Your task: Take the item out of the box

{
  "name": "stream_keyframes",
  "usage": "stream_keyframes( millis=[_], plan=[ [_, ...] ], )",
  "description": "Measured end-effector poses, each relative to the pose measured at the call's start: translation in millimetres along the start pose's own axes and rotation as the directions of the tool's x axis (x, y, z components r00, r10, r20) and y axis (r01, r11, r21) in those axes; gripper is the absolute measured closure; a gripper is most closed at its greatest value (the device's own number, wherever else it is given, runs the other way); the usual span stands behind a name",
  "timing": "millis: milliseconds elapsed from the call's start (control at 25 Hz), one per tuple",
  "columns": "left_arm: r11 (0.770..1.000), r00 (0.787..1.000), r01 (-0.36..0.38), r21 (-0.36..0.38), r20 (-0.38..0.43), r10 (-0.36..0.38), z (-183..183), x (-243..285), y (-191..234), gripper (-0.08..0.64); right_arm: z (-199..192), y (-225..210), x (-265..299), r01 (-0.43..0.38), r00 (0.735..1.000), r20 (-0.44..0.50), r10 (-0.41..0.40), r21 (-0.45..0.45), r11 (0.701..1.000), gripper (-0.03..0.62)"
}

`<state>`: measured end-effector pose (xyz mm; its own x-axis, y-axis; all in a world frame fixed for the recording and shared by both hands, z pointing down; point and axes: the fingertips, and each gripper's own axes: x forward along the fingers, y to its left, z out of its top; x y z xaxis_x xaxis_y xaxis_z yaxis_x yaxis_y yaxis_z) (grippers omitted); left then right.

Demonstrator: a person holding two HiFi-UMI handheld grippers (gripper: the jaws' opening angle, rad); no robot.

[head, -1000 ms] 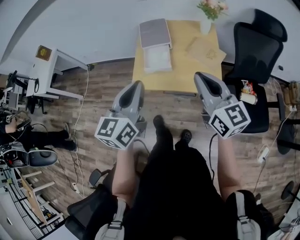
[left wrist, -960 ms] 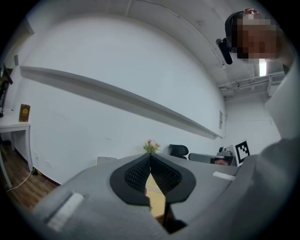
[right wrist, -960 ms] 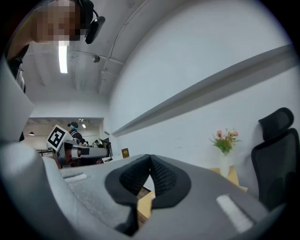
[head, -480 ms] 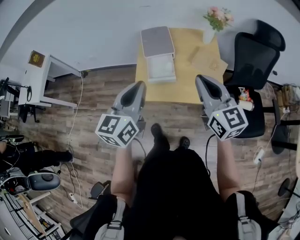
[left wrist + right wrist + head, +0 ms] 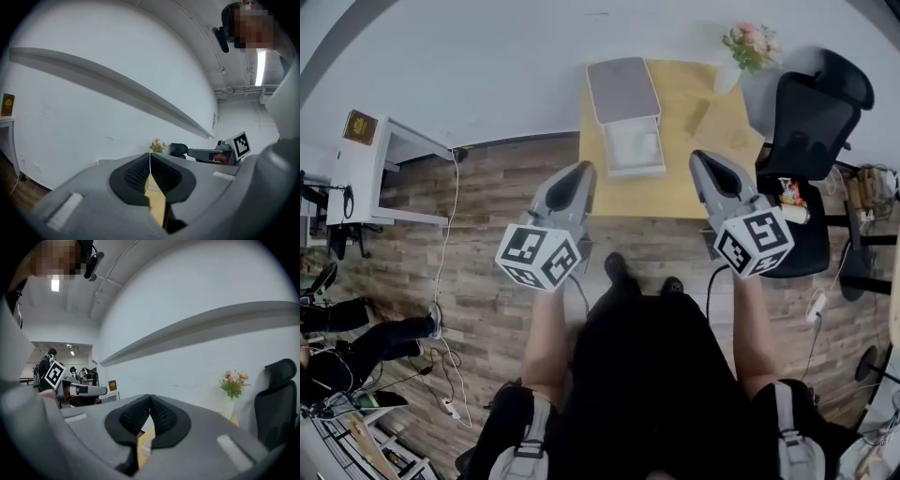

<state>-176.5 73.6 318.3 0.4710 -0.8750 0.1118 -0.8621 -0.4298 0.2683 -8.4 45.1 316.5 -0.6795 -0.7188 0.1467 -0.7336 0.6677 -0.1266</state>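
An open grey box lies on a yellow wooden table against the white wall, its grey lid folded back toward the wall and a white lining showing inside. What it holds I cannot make out. My left gripper hangs over the floor just short of the table's near left edge, jaws shut and empty. My right gripper reaches over the table's near right part, also shut with nothing between its pads. Both point level toward the table.
A vase of pink flowers stands at the table's far right, with a tan flat item near it. A black office chair stands right of the table, a white side table far left. Cables trail on the wood floor.
Both grippers and the person have moved toward the table; the table and box lie nearer and more central in the head view. Both pairs of jaws look unchanged.
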Motion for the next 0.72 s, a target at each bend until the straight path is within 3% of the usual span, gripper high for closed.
stream_keyframes(
  millis=[280,640,720],
  plan=[
    [0.998,0.997,0.060,-0.012,-0.037,-0.060,-6,15,33,0.546,-6,3,28,0.057,0.998,-0.031,-0.057,0.007,0.998,0.589],
    [0.989,0.984,0.144,-0.024,-0.101,-0.146,-31,33,45,0.543,-30,5,35,0.115,0.991,-0.078,-0.113,0.025,0.993,0.589],
    [0.988,0.980,0.152,-0.023,-0.127,-0.154,-39,41,43,0.500,-33,-3,31,0.129,0.988,-0.086,-0.126,0.032,0.991,0.589]
  ],
)
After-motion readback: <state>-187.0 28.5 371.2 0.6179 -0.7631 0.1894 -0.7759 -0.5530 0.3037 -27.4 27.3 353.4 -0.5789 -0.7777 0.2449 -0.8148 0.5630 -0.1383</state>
